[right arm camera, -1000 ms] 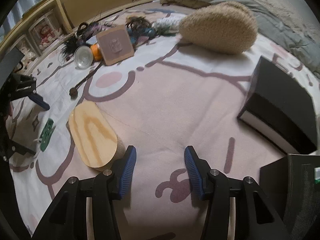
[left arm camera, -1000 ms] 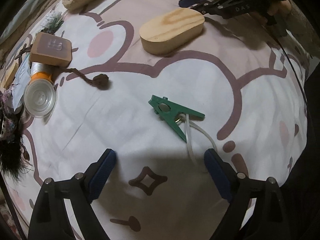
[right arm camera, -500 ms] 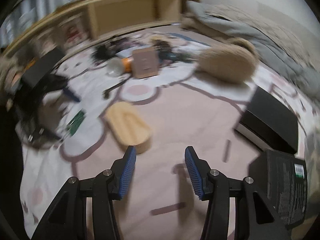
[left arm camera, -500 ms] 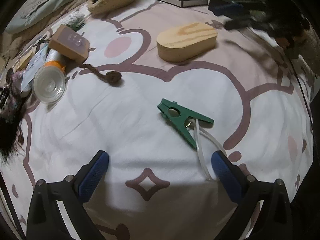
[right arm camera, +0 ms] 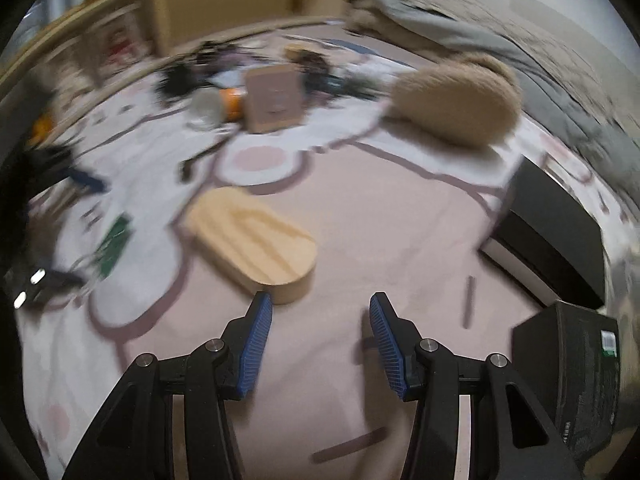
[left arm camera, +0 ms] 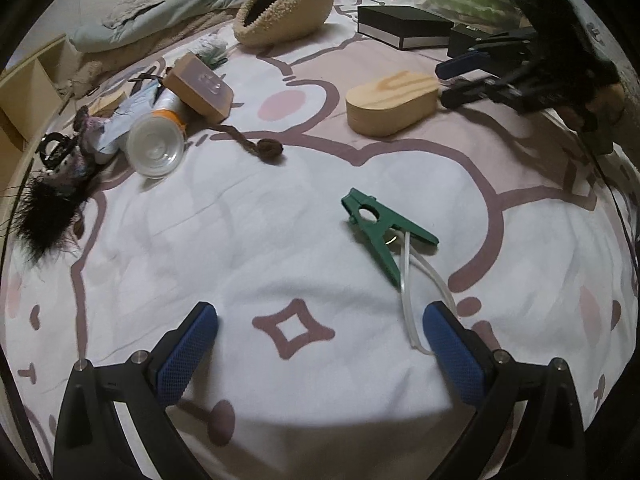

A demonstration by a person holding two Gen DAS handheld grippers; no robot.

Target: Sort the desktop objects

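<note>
On the patterned bedspread (left arm camera: 280, 248), in the centre right of the left wrist view, lies a green clip (left arm camera: 380, 228) with a clear plastic loop (left arm camera: 412, 300) trailing from it toward the lower right. The left tool (left arm camera: 320, 332) sits at the bottom of that frame, its blue pads (left arm camera: 188, 356) spread wide after just opening further, with nothing between them; the loop's end lies just beside the right pad.

In the upper centre right, an oval wood box (left arm camera: 390, 100) rests on the pink part of the print. Upper left holds a cluster: a tan block (left arm camera: 200, 86) leaning on a tube with an orange band (left arm camera: 168, 106), a clear cup (left arm camera: 154, 150) on its side, a brown cord (left arm camera: 256, 146), and a black feathery thing (left arm camera: 44, 208) at the left edge. A fuzzy beige pouch (left arm camera: 284, 10) lies top centre, and a black box (left arm camera: 404, 26) to its right.

The right tool (right arm camera: 320, 320) shows at the bottom of its own view, pads parted partway and gripping nothing, the wood box (right arm camera: 256, 240) just beyond its left pad. That view is blurred. A second black box (right arm camera: 576, 368) in the lower right carries a small green and white label (right arm camera: 609, 340), too small to read. No other writing can be made out.
</note>
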